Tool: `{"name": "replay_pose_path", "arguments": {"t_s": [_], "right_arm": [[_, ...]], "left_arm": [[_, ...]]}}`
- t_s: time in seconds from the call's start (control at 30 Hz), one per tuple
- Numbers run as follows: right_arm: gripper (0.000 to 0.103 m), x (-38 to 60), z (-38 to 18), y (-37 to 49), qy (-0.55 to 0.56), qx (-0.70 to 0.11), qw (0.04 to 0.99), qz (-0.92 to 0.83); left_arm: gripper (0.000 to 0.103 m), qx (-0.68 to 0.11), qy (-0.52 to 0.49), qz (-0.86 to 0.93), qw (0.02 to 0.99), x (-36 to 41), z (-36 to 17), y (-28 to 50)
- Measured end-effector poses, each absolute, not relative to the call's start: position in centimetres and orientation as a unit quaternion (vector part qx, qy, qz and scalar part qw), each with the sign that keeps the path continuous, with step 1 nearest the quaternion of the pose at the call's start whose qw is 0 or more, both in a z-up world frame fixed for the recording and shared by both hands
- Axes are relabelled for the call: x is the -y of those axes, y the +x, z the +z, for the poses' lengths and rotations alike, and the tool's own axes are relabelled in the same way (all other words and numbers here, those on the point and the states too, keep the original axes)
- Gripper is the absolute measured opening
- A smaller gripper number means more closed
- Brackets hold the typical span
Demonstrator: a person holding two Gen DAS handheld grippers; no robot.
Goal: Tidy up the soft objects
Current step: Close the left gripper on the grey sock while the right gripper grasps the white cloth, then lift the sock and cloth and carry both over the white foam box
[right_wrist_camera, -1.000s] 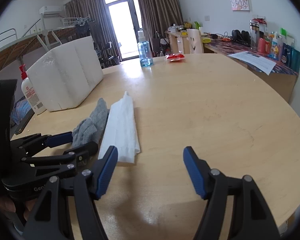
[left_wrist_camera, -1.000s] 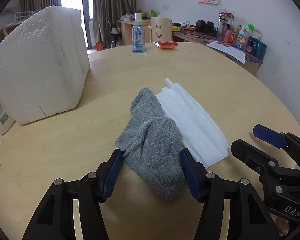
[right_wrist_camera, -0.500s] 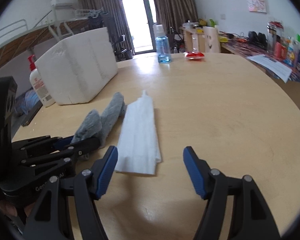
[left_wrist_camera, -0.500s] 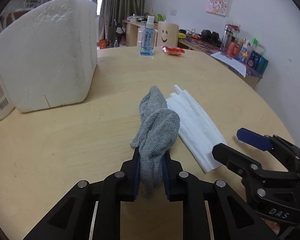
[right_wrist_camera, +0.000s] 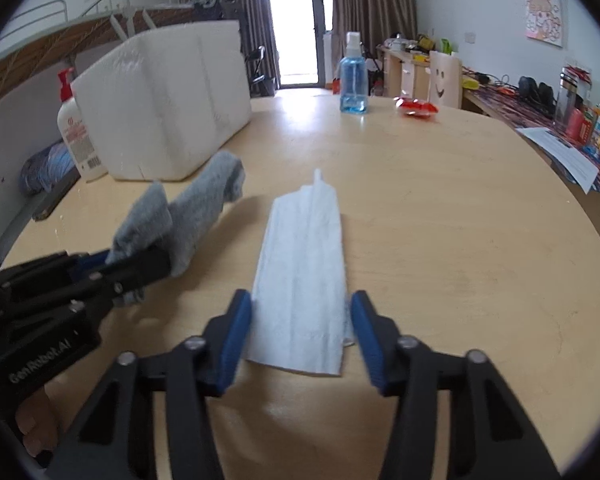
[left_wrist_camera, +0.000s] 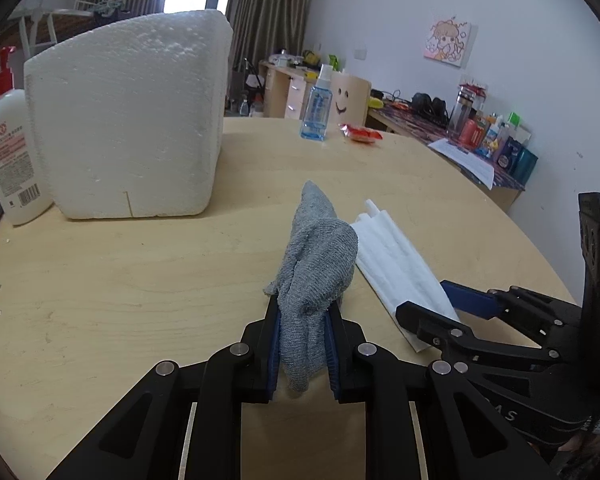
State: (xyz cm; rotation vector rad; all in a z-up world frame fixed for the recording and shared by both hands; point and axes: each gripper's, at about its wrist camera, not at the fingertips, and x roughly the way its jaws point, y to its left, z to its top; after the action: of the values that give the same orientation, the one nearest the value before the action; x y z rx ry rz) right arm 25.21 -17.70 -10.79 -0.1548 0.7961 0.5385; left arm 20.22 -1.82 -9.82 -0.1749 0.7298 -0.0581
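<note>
Over table [left_wrist_camera: 100, 300], left tongs [left_wrist_camera: 302, 344] pinching sock [left_wrist_camera: 316, 264]

I saw grey sock [left_wrist_camera: 314, 264], white tissue [right_wrist_camera: 304, 276], pale wood table [right_wrist_camera: 440, 216], white foam box [left_wrist_camera: 128, 120], blue spray bottle [right_wrist_camera: 353, 80], black grippers' blue pads [right_wrist_camera: 236, 336].

left gripper [left_wrist_camera: 302, 344] clamped the grey sock [left_wrist_camera: 314, 276]; right gripper [right_wrist_camera: 300, 328] closing around the white cloth [right_wrist_camera: 302, 276].

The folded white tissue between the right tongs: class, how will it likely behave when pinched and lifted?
The folded white tissue looks thin and flat on the table, so it will probably droop limply. It likely weighs very little. With the right tongs closing around its edges, it may crumple or buckle rather than stay flat.
</note>
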Motion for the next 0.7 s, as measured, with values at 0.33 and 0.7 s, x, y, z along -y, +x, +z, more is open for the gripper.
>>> {"name": "replay_pose_path", "arguments": {"t_s": [0.33, 0.7], "right_arm": [[0.015, 17.3, -10.8, 25.0, -0.088, -0.378, 0.891, 0.236], [0.014, 18.0, -7.7, 22.5, -0.069, -0.340, 0.907, 0.237]], "left_arm": [[0.020, -0.340, -0.094, -0.029, 0.935, 1.4, -9.5, 19.3], [0.020, -0.300, -0.081, -0.011, 0.950, 0.5, -7.2, 16.2]]}}
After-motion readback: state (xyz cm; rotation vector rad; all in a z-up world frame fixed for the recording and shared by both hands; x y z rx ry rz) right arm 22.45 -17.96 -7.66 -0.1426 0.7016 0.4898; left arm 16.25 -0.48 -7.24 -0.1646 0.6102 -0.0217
